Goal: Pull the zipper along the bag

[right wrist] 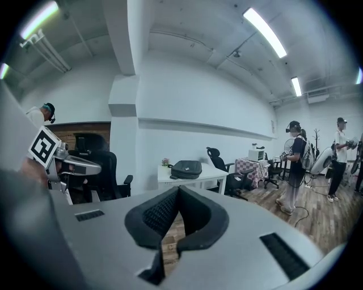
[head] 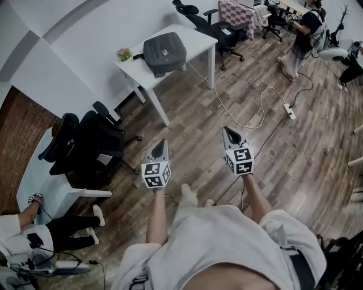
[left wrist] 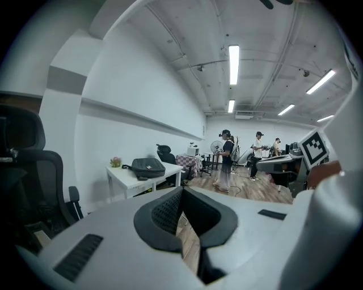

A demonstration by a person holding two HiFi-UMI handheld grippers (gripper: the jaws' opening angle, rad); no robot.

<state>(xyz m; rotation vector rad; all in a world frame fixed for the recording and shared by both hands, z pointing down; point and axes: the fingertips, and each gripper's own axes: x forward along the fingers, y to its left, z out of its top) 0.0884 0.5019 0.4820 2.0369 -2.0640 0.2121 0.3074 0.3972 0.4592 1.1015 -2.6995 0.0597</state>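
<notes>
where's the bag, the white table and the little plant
bag (head: 164, 52): head view, middle of its dark top panel
white table (head: 195, 35): head view, bare tabletop right of the bag
little plant (head: 123, 54): head view, its pinkish flowers

Head view:
- White rectangular table (head: 197, 39) upper centre of frame, against wall.
- Dark grey fabric bag (head: 164, 52) flat on middle of table top.
- Small potted flower plant (head: 123, 54) on table's left corner, left of bag, apart from it.
- Black mesh office chair (head: 195, 20) behind table.
- Checked-cloth-covered table (head: 238, 12) right of that chair.
- Cluster of black office chairs (head: 85, 141) at frame left, below table.
- White power strip (head: 290, 111) on plank wood floor (head: 272, 164), right of table.
- Left gripper (head: 162, 143) and right gripper (head: 226, 131) side by side at frame centre, below table, well apart from bag.
</notes>
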